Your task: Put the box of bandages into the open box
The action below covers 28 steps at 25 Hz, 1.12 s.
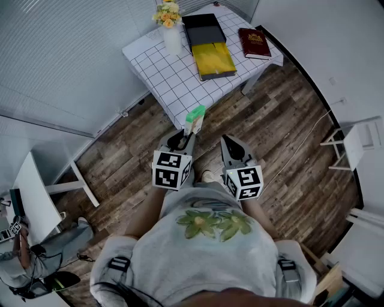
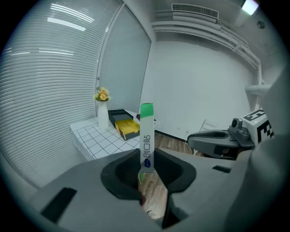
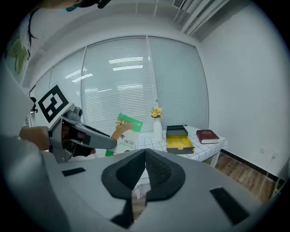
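Now, floor (image 1: 288,120): wood planks, below both grippers.
Table (image 1: 174,78): white top with a black grid, ahead of both sets of jaws and well apart from them; also visible in the left gripper view (image 2: 97,136).
Person (image 1: 210,252): light shirt with a green leaf print, standing behind both grippers.
Left gripper (image 1: 185,139): jaws clamped on the box of bandages, pointing toward the table; its marker cube (image 1: 172,169) sits at the rear. In its own view (image 2: 146,158) the box stands upright between the pads.
Right gripper (image 1: 231,144): jaws pressed together with nothing between them (image 3: 145,156), held just right of the left gripper, apart from it.
Open box (image 1: 213,59): black with a yellow interior, lying on the table far ahead of the jaws, between the vase and the book (image 2: 126,128) (image 3: 180,141).
Book (image 1: 254,43): dark red, flat on the table, right of the open box (image 3: 207,136).
Vase (image 1: 172,39): white, upright, holding yellow flowers (image 1: 168,13), left of the open box (image 2: 103,115).
Box of bandages (image 1: 195,120): green and white, gripped on its lower part, its green top projecting beyond the left jaw tips (image 2: 146,136); above the floor, short of the table, outside the open box. Its printed face shows in the right gripper view (image 3: 124,136).
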Each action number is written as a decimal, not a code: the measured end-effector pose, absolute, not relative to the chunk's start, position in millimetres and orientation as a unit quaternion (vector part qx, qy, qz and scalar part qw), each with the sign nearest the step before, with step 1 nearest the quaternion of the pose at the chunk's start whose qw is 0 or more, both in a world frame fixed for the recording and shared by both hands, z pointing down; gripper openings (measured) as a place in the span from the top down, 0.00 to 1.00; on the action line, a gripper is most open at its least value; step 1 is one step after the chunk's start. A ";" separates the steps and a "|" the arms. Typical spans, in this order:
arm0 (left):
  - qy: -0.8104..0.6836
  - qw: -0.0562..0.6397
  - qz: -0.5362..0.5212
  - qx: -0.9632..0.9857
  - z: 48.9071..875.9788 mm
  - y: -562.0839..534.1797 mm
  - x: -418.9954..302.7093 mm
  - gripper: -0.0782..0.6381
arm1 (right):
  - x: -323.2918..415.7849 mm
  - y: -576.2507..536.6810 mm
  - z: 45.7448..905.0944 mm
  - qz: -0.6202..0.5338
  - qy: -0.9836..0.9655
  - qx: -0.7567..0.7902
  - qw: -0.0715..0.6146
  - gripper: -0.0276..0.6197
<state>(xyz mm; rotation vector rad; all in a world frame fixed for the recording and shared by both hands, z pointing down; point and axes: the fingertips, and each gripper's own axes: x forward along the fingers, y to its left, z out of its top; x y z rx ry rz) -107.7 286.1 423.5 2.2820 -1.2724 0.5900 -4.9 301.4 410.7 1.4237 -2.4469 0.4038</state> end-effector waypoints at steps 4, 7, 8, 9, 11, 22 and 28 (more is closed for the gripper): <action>-0.461 0.230 0.210 0.831 422.9 278.4 -115.3 0.75 | -12.2 296.2 413.5 0.136 -0.845 0.496 0.145 0.94; -0.457 0.230 0.209 0.834 423.2 270.0 -122.0 0.75 | -21.1 291.5 417.5 0.130 -0.844 0.496 0.156 0.94; -0.455 0.229 0.209 0.835 422.8 266.9 -124.5 0.75 | -24.3 289.6 418.5 0.130 -0.844 0.497 0.157 0.94; -0.453 0.227 0.208 0.837 422.0 263.6 -127.3 0.75 | -27.2 287.2 419.6 0.131 -0.843 0.498 0.158 0.94; -0.449 0.225 0.204 0.840 420.0 256.2 -134.7 0.75 | -33.0 281.1 421.7 0.131 -0.840 0.503 0.159 0.94; -0.413 0.215 0.213 0.859 432.7 221.2 -161.1 0.75 | -52.0 256.1 430.1 0.135 -0.814 0.547 0.143 0.94; -0.406 0.202 0.210 0.866 427.3 186.2 -153.0 0.75 | -32.9 228.9 436.4 0.145 -0.803 0.560 0.140 0.94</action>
